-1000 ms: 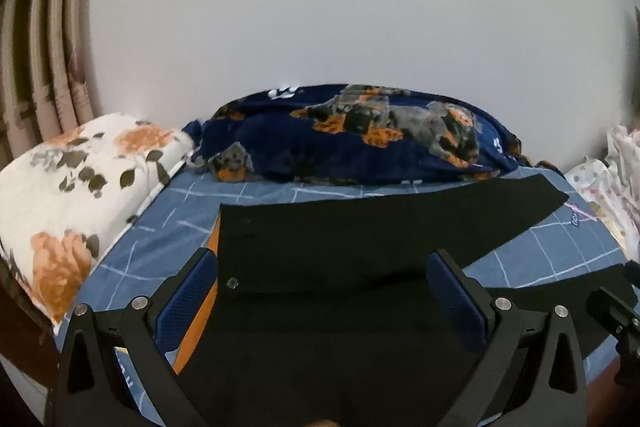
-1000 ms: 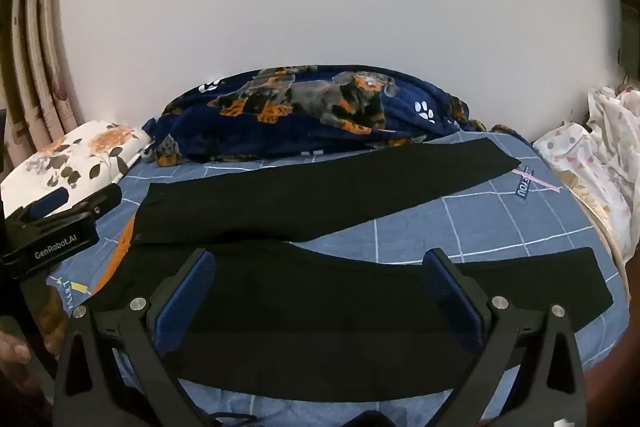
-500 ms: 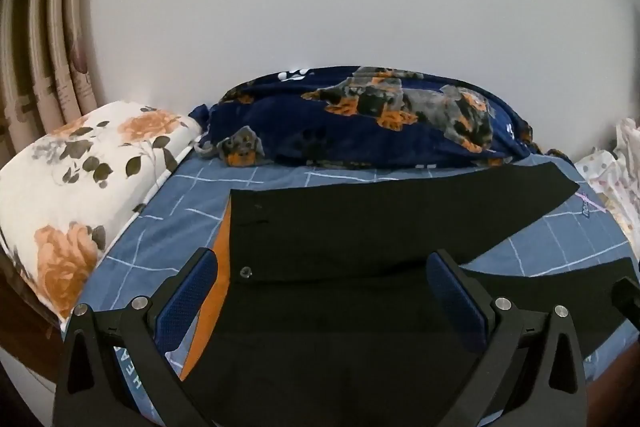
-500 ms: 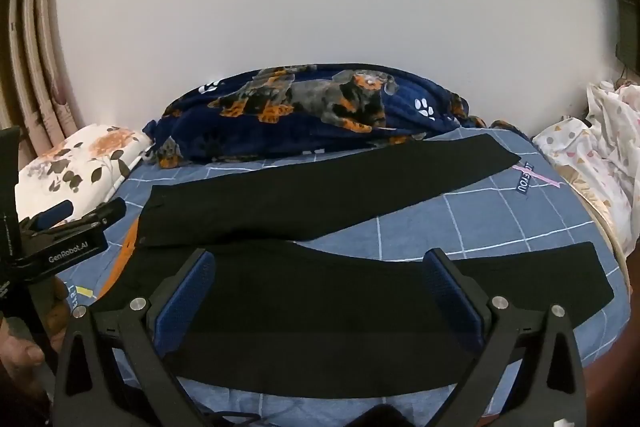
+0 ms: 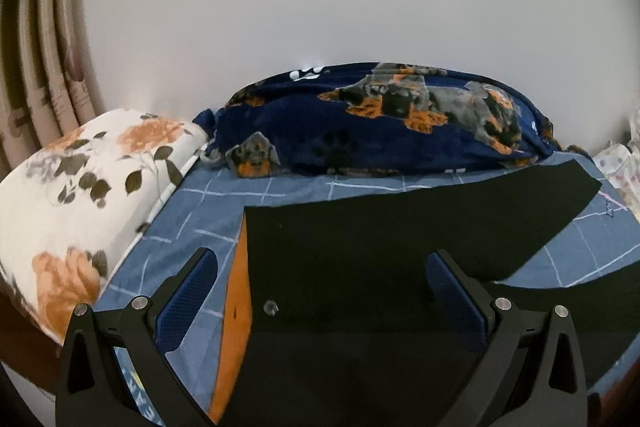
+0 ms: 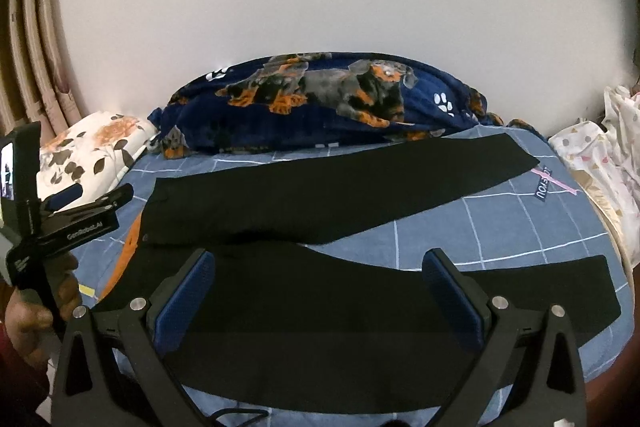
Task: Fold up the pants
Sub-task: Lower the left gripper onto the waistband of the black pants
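Note:
Black pants (image 6: 340, 195) lie flat on the blue checked bed sheet (image 6: 496, 215), legs spread apart toward the right, the waist with orange lining (image 5: 236, 291) at the left. In the left wrist view the pants (image 5: 380, 235) fill the middle, with a waist button (image 5: 271, 307) showing. My left gripper (image 5: 320, 291) is open and empty above the waist; it also shows in the right wrist view (image 6: 76, 211) at the left, held by a hand. My right gripper (image 6: 318, 291) is open and empty above the near leg.
A navy dog-print blanket (image 6: 320, 103) lies along the wall behind the pants. A floral pillow (image 5: 80, 187) sits at the left bed edge, with curtains (image 5: 44, 39) behind. Pale patterned cloth (image 6: 604, 163) is heaped at the right.
The left gripper has moved forward and a little left over the waist, so the pants sit closer in its view. The right gripper has barely moved. Both stay open.

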